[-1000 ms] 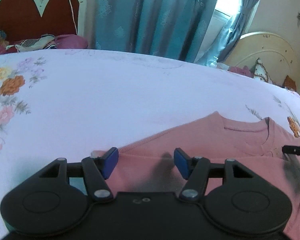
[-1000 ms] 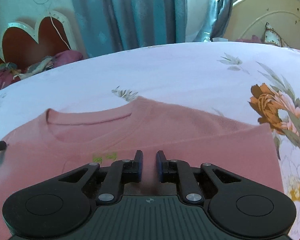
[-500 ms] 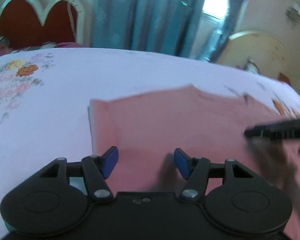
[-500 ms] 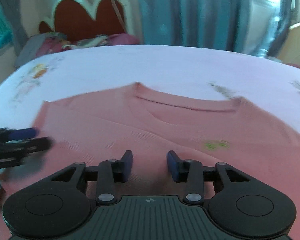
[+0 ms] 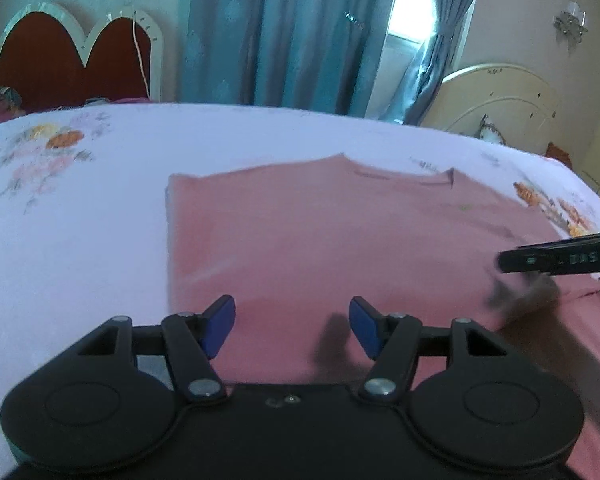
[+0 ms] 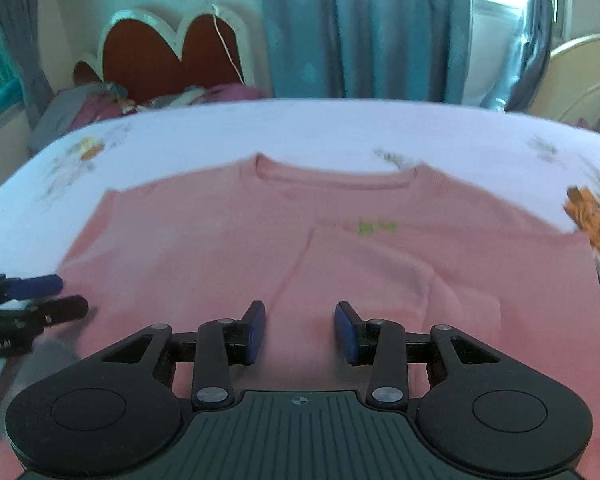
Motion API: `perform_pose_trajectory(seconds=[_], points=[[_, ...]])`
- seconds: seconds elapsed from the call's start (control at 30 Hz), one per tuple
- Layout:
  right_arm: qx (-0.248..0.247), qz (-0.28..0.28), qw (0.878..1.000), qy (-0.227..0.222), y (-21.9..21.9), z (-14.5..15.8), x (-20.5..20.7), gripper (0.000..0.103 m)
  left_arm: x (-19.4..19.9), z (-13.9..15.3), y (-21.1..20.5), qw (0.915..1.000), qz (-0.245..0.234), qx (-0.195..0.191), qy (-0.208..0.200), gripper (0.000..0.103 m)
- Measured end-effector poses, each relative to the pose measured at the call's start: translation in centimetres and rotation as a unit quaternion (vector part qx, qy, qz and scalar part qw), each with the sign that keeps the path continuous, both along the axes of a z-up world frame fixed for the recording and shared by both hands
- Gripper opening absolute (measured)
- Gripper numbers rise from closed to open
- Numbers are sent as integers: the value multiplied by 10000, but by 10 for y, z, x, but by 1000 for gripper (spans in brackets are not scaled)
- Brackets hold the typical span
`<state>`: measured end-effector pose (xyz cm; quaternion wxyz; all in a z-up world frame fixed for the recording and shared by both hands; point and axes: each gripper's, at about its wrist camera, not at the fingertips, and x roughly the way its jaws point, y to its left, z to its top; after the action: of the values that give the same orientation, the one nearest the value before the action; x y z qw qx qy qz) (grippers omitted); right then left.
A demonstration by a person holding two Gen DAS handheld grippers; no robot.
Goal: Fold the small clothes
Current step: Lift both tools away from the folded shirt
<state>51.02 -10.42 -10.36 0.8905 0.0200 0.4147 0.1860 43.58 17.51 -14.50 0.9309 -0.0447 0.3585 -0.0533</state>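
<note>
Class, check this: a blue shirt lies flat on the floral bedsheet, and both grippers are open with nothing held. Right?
Wrong in one respect: the shirt is pink, not blue, as the right wrist view shows. It lies flat on the bedsheet, and both grippers are open, holding nothing.

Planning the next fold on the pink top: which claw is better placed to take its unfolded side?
Probably left. The left claw hangs open beside the pink top's flat left edge. The right claw, also open, sits over the sleeve already folded in.
</note>
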Motion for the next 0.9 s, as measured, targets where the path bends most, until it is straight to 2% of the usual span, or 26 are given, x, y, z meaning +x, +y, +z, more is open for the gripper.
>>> perform_pose_trajectory(seconds=[0.13, 0.23, 0.53, 0.73, 0.8, 0.87, 0.9], points=[[-11, -685, 9975, 173, -49, -9, -8, 39, -10, -4, 14, 9999, -66, -43, 84, 62], [385, -896, 9948, 297, -78, -9, -19, 40, -11, -3, 8, 9999, -94, 98, 104, 62], [-1, -891, 9956, 272, -60, -13, -14, 40, -15, -7, 0, 9993, -64, 350, 77, 64], [268, -852, 9957, 263, -70, -6, -20, 40, -21, 2, -7, 9986, 15, 514, 113, 64], [372, -856, 9953, 247, -75, -1, -25, 40, -26, 6, -11, 9981, 43, 615, 77, 69], [437, -860, 9951, 235, -81, 3, -31, 40, -33, 10, -15, 9971, 109, 750, 46, 82], [475, -865, 9949, 218, -85, 6, -35, 40, -38, 13, -19, 9963, 164, 837, 29, 84]])
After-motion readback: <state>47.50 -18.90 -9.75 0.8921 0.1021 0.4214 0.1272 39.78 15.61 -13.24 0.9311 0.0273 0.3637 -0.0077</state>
